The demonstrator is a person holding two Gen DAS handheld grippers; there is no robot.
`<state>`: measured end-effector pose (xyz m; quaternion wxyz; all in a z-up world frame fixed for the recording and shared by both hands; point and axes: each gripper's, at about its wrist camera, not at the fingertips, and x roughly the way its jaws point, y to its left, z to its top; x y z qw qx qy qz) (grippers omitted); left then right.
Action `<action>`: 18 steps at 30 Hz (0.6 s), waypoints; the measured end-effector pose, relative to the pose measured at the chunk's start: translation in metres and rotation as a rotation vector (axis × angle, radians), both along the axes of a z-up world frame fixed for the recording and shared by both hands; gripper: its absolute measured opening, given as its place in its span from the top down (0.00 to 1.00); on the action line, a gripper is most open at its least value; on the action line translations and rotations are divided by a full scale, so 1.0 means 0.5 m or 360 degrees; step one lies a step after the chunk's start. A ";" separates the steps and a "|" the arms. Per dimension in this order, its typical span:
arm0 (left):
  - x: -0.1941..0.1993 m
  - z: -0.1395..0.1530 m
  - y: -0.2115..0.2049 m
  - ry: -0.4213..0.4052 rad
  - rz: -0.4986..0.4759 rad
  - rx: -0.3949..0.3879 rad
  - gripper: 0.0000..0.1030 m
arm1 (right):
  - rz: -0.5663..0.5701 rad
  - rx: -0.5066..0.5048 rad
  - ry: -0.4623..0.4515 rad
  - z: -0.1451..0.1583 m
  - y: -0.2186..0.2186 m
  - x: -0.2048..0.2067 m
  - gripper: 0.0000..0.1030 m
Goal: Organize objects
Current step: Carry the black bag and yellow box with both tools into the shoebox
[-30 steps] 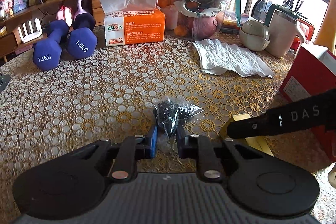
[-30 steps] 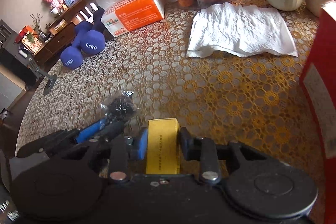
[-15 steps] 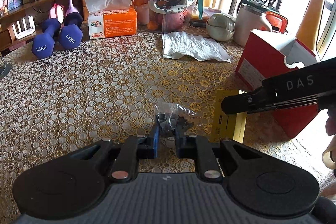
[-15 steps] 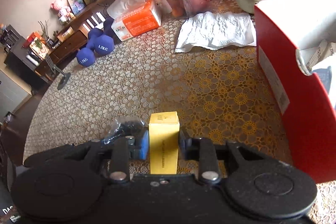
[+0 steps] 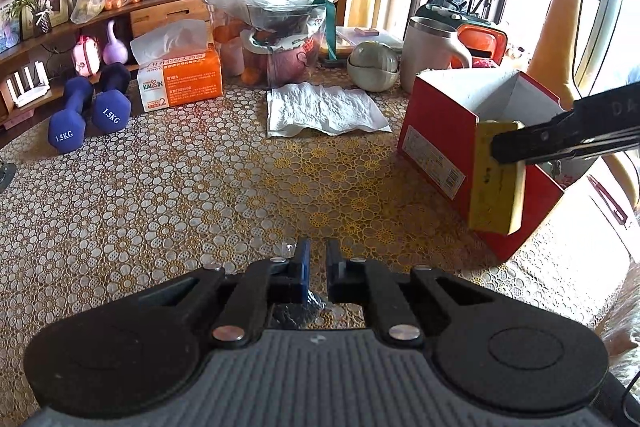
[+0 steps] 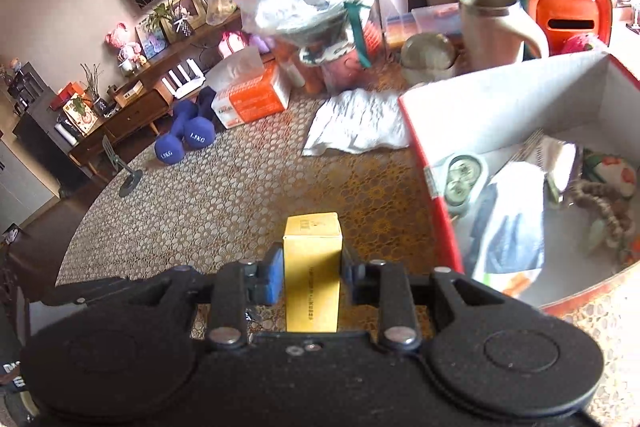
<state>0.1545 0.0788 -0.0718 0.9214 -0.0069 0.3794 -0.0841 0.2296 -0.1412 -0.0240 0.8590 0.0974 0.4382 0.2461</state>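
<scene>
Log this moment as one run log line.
left tool: shut on clear bag of dark bits | right tool: shut on yellow box | red box: open, beside it

Open tablecloth left of red box

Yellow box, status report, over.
Right gripper shut on yellow box, beside red box. Left gripper shut on small bag. Path clear.

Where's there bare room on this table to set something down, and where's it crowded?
Free: the broad stretch of tablecloth between the blue dumbbells, the paper towel and the red box. Crowded: the far edge, with tissue box, bagged fruit, lidded bowl and mug. The red box already holds several items.
</scene>
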 end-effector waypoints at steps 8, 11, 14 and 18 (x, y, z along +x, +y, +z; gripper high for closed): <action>0.002 -0.034 0.021 0.0116 0.0054 0.0040 0.82 | -0.0004 -0.0014 -0.0054 0.043 -0.053 -0.005 0.73; 0.004 -0.043 0.029 0.0138 0.0080 0.0021 0.56 | -0.0016 -0.0008 -0.0063 0.054 -0.068 -0.001 0.73; 0.008 -0.044 0.032 0.0133 0.0105 0.0007 0.30 | -0.0021 -0.0011 -0.0087 0.067 -0.085 0.002 0.73; 0.035 -0.066 0.028 0.0266 0.0134 -0.0017 0.30 | -0.0052 -0.0031 -0.0112 0.082 -0.112 0.012 0.73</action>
